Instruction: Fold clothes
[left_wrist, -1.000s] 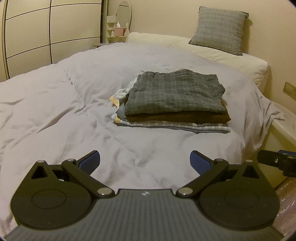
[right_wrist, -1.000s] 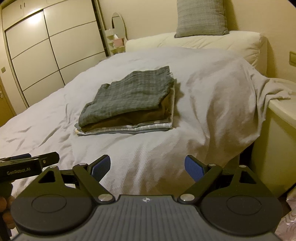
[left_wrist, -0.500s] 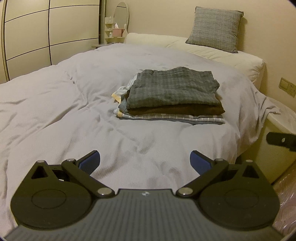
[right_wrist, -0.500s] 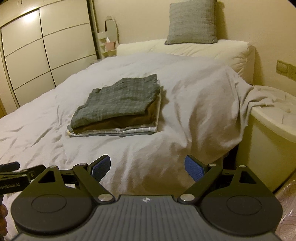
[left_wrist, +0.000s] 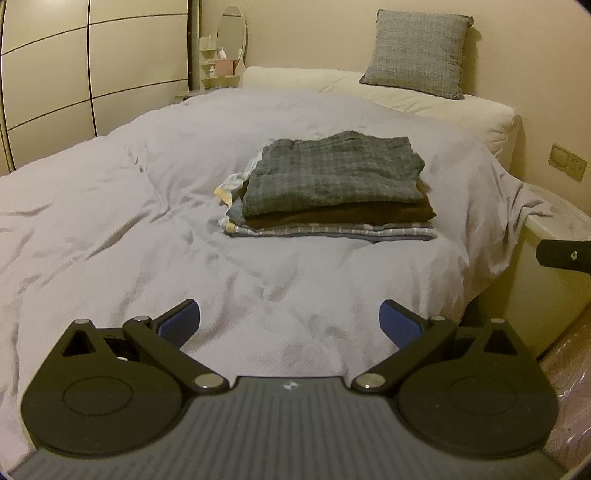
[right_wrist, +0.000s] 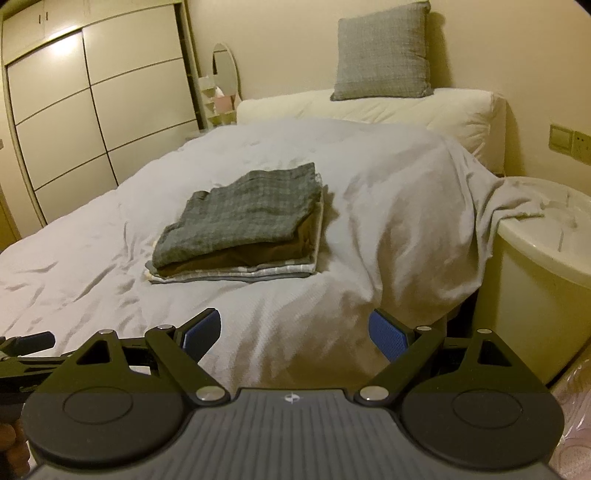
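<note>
Folded clothes stack on bed, both grippers empty.
Left wrist view: my left gripper (left_wrist: 290, 325), jaws wide apart, above the grey duvet (left_wrist: 110, 221); folded clothes stack (left_wrist: 328, 188) lies ahead, well apart.
Right wrist view: my right gripper (right_wrist: 295, 334), jaws spread, nothing held; same stack (right_wrist: 240, 229) mid-bed, grey checked garment (right_wrist: 243, 214) on top.
</note>
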